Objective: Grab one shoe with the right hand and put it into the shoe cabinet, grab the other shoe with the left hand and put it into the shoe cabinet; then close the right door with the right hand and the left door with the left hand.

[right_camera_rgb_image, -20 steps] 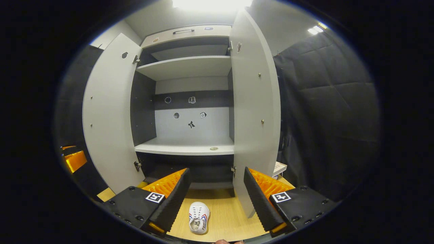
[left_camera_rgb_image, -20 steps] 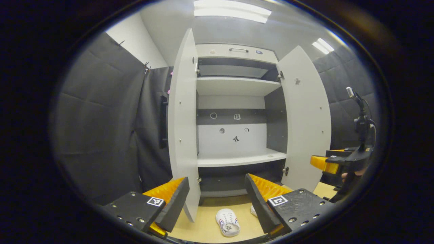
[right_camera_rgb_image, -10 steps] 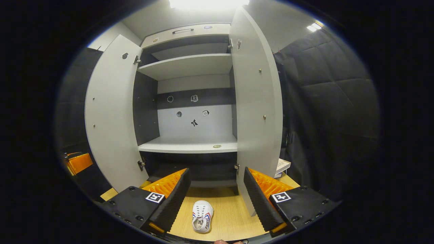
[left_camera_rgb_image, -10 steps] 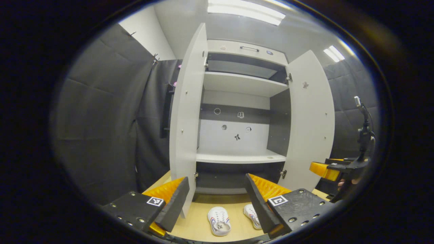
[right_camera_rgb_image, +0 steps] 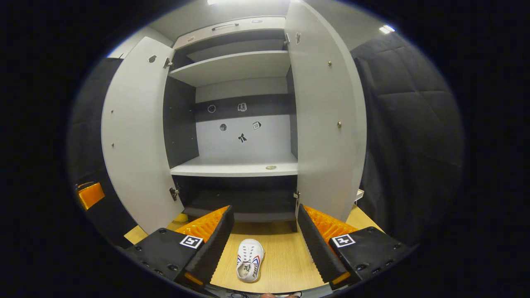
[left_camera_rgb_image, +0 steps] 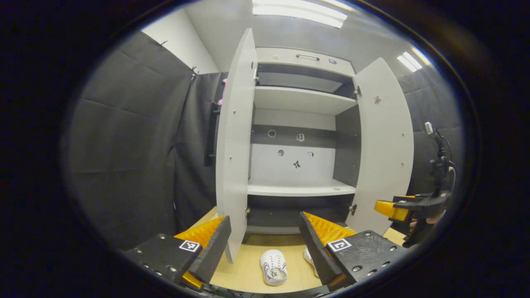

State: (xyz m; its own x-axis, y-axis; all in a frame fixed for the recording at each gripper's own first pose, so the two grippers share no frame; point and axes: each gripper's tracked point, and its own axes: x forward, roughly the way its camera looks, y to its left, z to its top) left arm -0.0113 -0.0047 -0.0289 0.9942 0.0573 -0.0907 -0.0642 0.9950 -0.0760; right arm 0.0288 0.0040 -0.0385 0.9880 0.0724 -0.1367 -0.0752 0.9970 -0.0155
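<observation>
**Both tools spread above the shoes, cabinet standing open**

While both shoes lie on the wooden floor in front of the shoe cabinet (right_camera_rgb_image: pixel 236 124), nothing has been picked up yet. From the right gripper view, the right tool (right_camera_rgb_image: pixel 265 244) hangs with its fingers wide apart and empty, and one white shoe (right_camera_rgb_image: pixel 250 260) sits between them, toe toward the cabinet. That lineup suggests the right tool is being placed for a straight descent onto this shoe. From the left gripper view, the left tool (left_camera_rgb_image: pixel 265 248) is likewise spread and holds nothing; a shoe (left_camera_rgb_image: pixel 273 267) lies between its fingers, and the second shoe (left_camera_rgb_image: pixel 309 260) peeks out just beside its right finger.

Both doors are swung out toward the viewer: the left door (left_camera_rgb_image: pixel 234 149) and the right door (right_camera_rgb_image: pixel 327 120). Their near edges flank the shoes, so the lane into the cabinet is narrow at the sides yet open ahead. The lower shelf (right_camera_rgb_image: pixel 236 169) is bare apart from a small round mark, and the dark bay beneath it also looks free. I judge the door edges to be the main thing to avoid when lifting.
</observation>
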